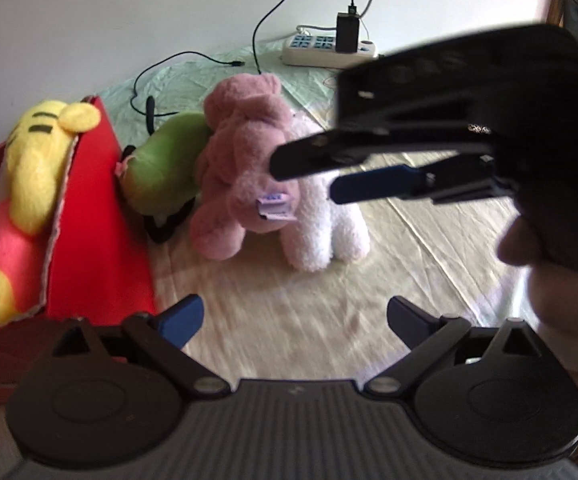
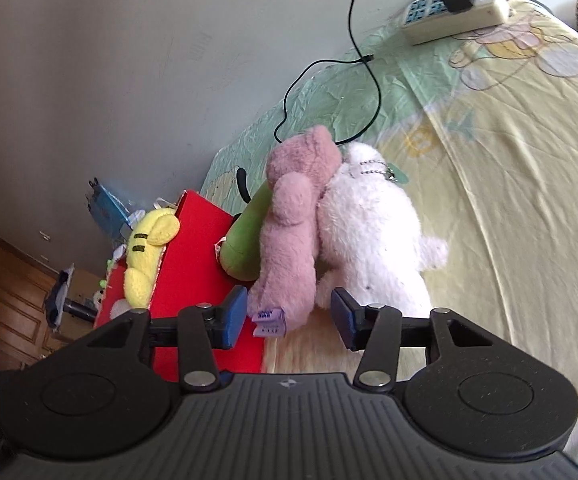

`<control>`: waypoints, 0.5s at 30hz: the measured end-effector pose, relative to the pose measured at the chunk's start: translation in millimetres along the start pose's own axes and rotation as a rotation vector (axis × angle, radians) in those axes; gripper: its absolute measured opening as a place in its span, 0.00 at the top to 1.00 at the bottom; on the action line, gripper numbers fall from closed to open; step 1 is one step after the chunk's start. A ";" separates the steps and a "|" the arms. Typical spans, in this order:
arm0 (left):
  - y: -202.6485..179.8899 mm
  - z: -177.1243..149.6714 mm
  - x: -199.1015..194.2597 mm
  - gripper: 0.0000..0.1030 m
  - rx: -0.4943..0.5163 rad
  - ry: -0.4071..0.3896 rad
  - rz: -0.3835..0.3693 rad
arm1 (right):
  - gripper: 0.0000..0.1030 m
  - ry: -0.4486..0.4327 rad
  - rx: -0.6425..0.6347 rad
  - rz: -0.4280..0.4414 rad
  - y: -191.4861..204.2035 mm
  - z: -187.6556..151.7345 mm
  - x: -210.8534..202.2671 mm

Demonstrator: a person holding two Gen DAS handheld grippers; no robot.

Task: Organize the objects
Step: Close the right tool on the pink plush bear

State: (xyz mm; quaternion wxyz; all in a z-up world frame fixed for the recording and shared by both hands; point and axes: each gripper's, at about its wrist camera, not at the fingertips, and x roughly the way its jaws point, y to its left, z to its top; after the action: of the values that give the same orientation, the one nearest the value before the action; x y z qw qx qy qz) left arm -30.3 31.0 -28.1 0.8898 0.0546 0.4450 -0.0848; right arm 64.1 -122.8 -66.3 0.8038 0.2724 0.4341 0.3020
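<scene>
A pink plush leans against a white plush on the yellow bedsheet. A green plush lies behind them, beside a red box. That box holds a yellow plush. My right gripper is open, and the pink plush's tagged lower end sits between its blue pads, with a gap on the right side. My left gripper hovers open over bare sheet in front of the toys, with nothing between its fingers.
A white power strip with a black charger and a trailing black cable lies at the back by the wall. A hand holds the right gripper. A wooden door shows at far left.
</scene>
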 end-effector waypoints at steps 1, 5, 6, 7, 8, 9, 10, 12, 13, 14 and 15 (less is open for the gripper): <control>0.4 -1.0 0.7 0.06 0.002 0.003 -0.002 | 0.49 0.004 -0.008 -0.007 0.7 1.7 5.2; 8.5 -5.2 6.1 0.08 -0.008 0.032 -0.005 | 0.50 0.032 -0.016 -0.025 -1.5 5.3 21.7; 9.5 -6.7 6.3 0.07 -0.012 0.036 -0.010 | 0.50 0.041 -0.014 -0.019 -3.1 6.1 24.5; 9.8 -8.3 5.5 0.05 -0.012 0.034 -0.007 | 0.58 0.050 -0.011 -0.011 -4.6 6.6 26.5; 9.5 -10.1 4.7 0.05 -0.007 0.029 -0.001 | 0.68 0.061 -0.010 0.005 -5.5 6.5 27.6; 9.5 -11.3 4.0 0.05 -0.001 0.029 0.000 | 0.68 0.072 -0.009 0.017 -6.1 6.3 28.1; 9.8 -12.1 3.2 0.05 0.000 0.029 0.000 | 0.69 0.074 -0.012 0.021 -6.2 5.6 27.1; 11.1 -13.4 1.1 0.05 -0.004 0.030 -0.011 | 0.69 0.074 -0.026 0.028 -5.6 4.2 23.5; 11.5 -13.9 -0.4 0.05 -0.006 0.031 -0.016 | 0.70 0.076 -0.026 0.038 -6.4 4.1 21.2; 12.0 -14.5 -2.3 0.05 -0.008 0.031 -0.022 | 0.70 0.081 -0.021 0.051 -7.1 4.2 18.3; 12.4 -15.0 -4.8 0.05 -0.011 0.030 -0.030 | 0.71 0.084 -0.016 0.066 -7.9 3.4 14.6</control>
State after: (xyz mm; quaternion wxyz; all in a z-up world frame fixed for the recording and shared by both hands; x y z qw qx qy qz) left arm -42.4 46.2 -33.0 0.8820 0.0442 0.4596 -0.0947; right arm 75.4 -118.2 -78.0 0.7766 0.2671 0.4561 0.3429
